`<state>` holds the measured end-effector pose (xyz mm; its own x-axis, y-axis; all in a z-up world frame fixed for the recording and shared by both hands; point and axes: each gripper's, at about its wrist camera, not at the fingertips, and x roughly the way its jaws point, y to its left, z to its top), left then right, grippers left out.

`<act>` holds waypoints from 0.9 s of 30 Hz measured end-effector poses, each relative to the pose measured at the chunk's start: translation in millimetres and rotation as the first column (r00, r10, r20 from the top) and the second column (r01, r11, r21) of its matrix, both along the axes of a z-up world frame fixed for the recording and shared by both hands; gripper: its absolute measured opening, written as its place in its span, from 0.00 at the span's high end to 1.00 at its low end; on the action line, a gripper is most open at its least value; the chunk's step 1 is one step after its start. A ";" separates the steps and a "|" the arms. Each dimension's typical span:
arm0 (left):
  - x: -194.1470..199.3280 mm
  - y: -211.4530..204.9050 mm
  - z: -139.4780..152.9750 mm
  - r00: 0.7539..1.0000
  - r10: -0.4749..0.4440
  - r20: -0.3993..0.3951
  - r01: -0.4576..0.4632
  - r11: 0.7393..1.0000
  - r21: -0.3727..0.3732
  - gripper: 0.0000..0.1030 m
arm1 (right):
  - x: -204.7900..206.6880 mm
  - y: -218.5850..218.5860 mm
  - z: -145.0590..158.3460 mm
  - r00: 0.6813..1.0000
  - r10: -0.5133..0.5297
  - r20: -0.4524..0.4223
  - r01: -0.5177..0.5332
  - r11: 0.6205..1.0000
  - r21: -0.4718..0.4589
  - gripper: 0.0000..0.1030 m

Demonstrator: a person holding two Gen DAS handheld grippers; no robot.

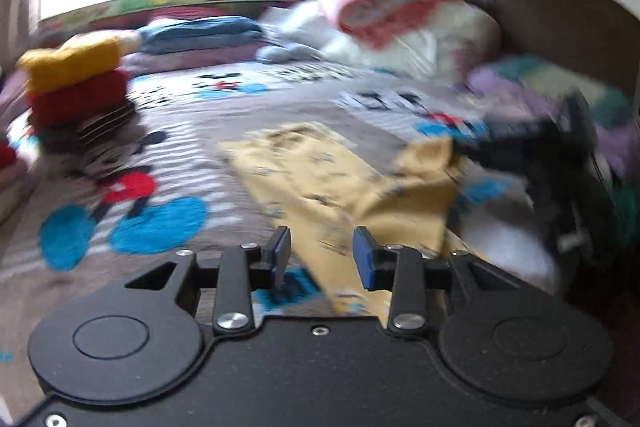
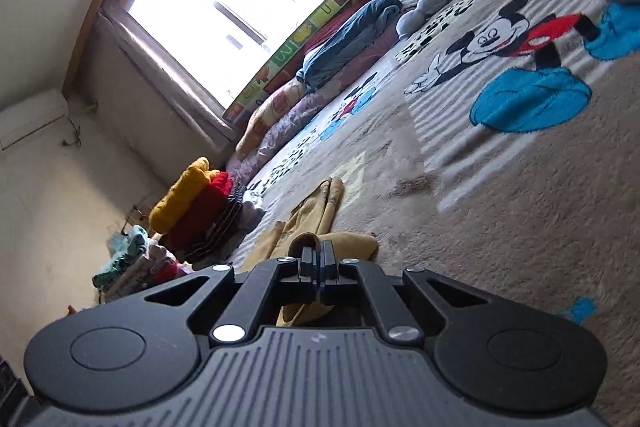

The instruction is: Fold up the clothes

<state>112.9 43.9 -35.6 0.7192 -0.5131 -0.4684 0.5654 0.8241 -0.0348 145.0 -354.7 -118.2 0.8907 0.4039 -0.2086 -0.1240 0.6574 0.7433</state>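
Yellow garment lies rumpled on the cartoon-print blanket, one edge pinched in the right gripper – jaws pressed together on cloth – while the left gripper hovers above, jaws spread. Risk: a one-sided pull could drag the loose half and skew any fold.

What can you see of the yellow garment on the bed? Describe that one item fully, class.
The yellow garment is soft, pale mustard cloth with small dark printed marks. It lies partly spread and rumpled on the cartoon-mouse blanket. The right gripper is shut on one edge, lifting a fold. The left gripper hangs open above its near end.
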 end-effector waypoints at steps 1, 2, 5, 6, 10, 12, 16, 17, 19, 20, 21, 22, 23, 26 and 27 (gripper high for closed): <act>1.4 1.6 -0.2 1.000 0.013 -0.005 -0.013 1.000 -0.007 0.70 | 0.8 1.2 0.7 1.000 0.010 0.002 -0.010 1.000 -0.001 0.96; 1.4 -3.0 -1.8 1.000 0.007 -0.007 -0.007 1.000 0.006 0.72 | 2.1 3.5 2.5 1.000 0.018 0.004 -0.018 1.000 -0.011 0.96; -0.8 -25.2 -13.1 0.998 -0.061 -0.032 0.063 0.996 0.063 0.79 | 4.2 9.6 10.6 0.999 0.041 0.019 -0.040 0.999 -0.037 0.96; -1.8 -33.6 -18.4 0.995 -0.088 -0.044 0.092 0.992 0.087 0.80 | 4.5 11.5 14.2 0.999 0.047 0.027 -0.045 0.998 -0.043 0.96; -2.8 -63.2 -49.2 0.983 -0.140 -0.116 0.162 0.963 0.214 0.82 | 7.4 17.6 40.3 0.995 0.060 0.085 -0.056 0.997 -0.052 0.96; -1.5 -65.2 -50.0 0.982 -0.139 -0.129 0.164 0.966 0.202 0.82 | 6.8 20.2 59.9 0.988 0.071 0.138 -0.063 0.996 -0.062 0.96; 0.2 -63.4 -51.2 0.978 -0.141 -0.152 0.170 0.965 0.199 0.82 | -4.1 21.6 95.3 0.963 0.108 0.247 -0.089 0.992 -0.087 0.96; 0.8 -62.5 -51.1 0.978 -0.140 -0.156 0.169 0.966 0.196 0.82 | -9.7 19.6 96.5 0.962 0.102 0.254 -0.082 0.993 -0.089 0.96; 4.6 -58.9 -43.5 0.982 -0.116 -0.148 0.141 0.975 0.171 0.82 | -21.2 13.5 87.7 0.967 0.081 0.242 -0.064 0.995 -0.079 0.96; 6.5 -57.1 -39.6 0.984 -0.104 -0.144 0.126 0.979 0.158 0.82 | -26.2 10.0 78.7 0.973 0.068 0.221 -0.054 0.996 -0.072 0.96; 8.4 -55.2 -35.8 0.986 -0.092 -0.140 0.112 0.983 0.144 0.82 | -27.5 7.7 65.2 0.983 0.059 0.173 -0.046 0.996 -0.076 0.96; 10.3 -53.4 -32.0 0.987 -0.079 -0.137 0.097 0.987 0.131 0.82 | -27.7 5.7 49.2 0.992 0.047 0.116 -0.038 0.996 -0.081 0.96; 12.2 -51.6 -28.1 0.989 -0.067 -0.133 0.083 0.990 0.118 0.82 | -28.0 3.6 33.6 0.997 0.035 0.062 -0.030 0.996 -0.082 0.96; 27.2 -48.6 -14.0 0.993 0.012 -0.114 -0.005 0.998 0.066 0.82 | -29.5 -5.1 9.0 1.000 -0.001 -0.007 0.001 1.000 0.005 0.96; 36.7 -49.4 -8.4 0.993 0.054 -0.105 -0.050 0.998 0.046 0.82 | -29.4 -6.9 9.4 1.000 -0.011 -0.001 0.011 1.000 0.021 0.96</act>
<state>149.5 -5.4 -44.0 0.6895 -0.4541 -0.5643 0.5166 0.8544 -0.0563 115.6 -361.6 -108.8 0.8951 0.3983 -0.2006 -0.1164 0.6428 0.7571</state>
